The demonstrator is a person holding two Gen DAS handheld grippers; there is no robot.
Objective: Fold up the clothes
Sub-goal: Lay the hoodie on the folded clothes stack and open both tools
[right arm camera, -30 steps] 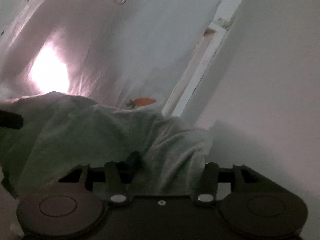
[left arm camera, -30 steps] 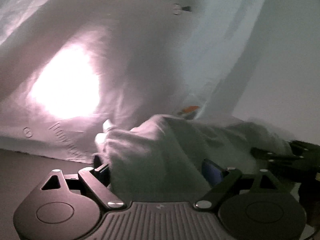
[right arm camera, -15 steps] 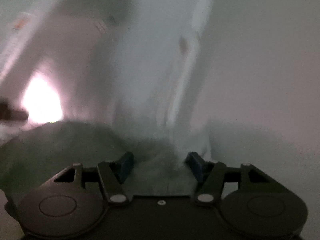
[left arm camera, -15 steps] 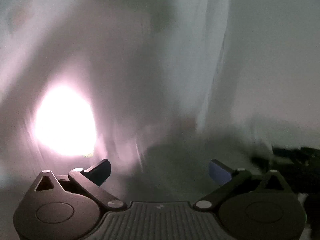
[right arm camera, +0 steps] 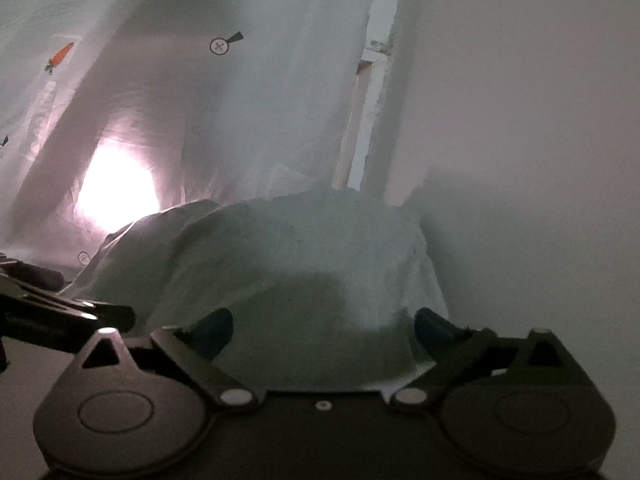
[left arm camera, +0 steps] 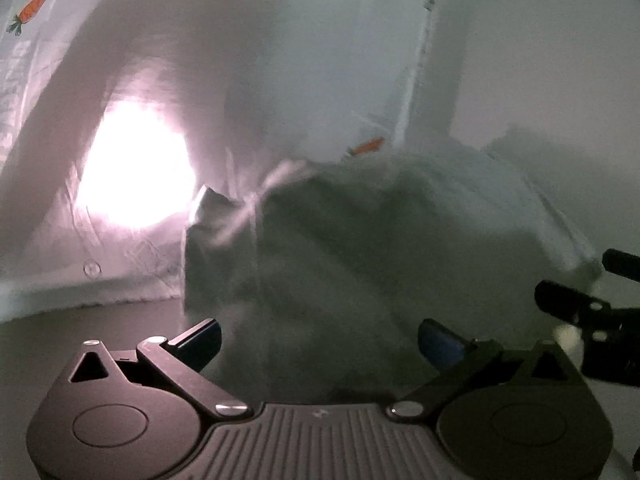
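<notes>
Closest in the left wrist view, the left hand-held gripper (left arm camera: 318,338) stands spread wide, its blue-padded fingers (left arm camera: 440,342) well apart and pressing on nothing; the grey garment (left arm camera: 360,248) lies bunched in a heap just ahead of them, its near edge reaching in between the fingertips without being pinched. In the right wrist view the right hand-held gripper (right arm camera: 322,326) is opening, its jaws nearly as wide as they go, and the same grey garment (right arm camera: 304,264) mounds up between and beyond the two pads, which stand clear of the cloth on either side as far as the dim picture shows. Each tool shows in the other's view: the right one as dark linkage at the right edge of the left view, the left one at the left edge of the right view, so the two flank the heap. The garment rests on a pale surface (left arm camera: 100,332) whose kind cannot be told in the low light. Behind the heap hangs a white sheet (right arm camera: 240,120) printed with small orange carrots (left arm camera: 32,6), with a bright patch of light (left arm camera: 136,168) glowing on it to the left. To the right a plain white wall (right arm camera: 520,120) rises.
</notes>
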